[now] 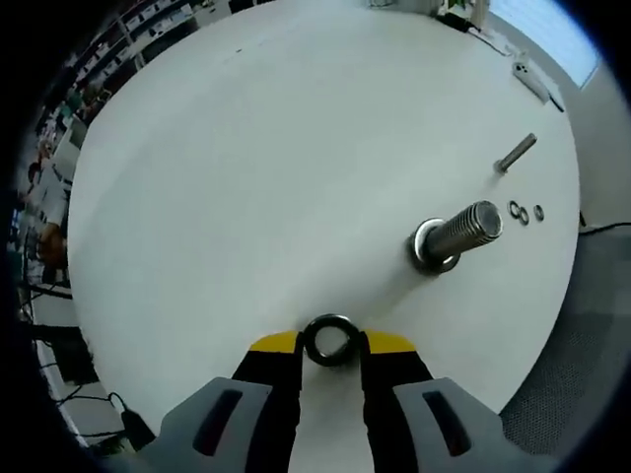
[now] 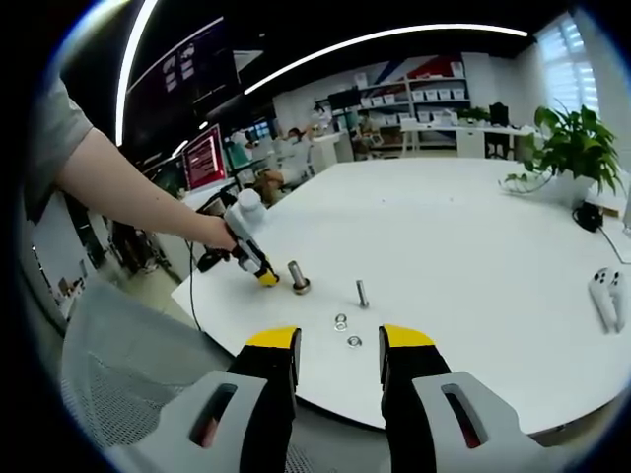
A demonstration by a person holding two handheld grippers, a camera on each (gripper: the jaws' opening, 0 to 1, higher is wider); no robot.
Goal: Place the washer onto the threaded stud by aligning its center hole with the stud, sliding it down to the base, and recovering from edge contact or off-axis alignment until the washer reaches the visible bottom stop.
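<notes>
up front, left jaws clench a dark round washer (image 1: pixel 329 340); right jaws gape.

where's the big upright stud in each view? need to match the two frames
Left gripper view: the stud stands right of centre on the white table, ahead and to the right of the left gripper, which holds a washer.
Right gripper view: the stud is small, left of centre, near the table's near edge, just right of the left gripper.
Shared landmark: the two loose washers by the smaller bolt.
</notes>
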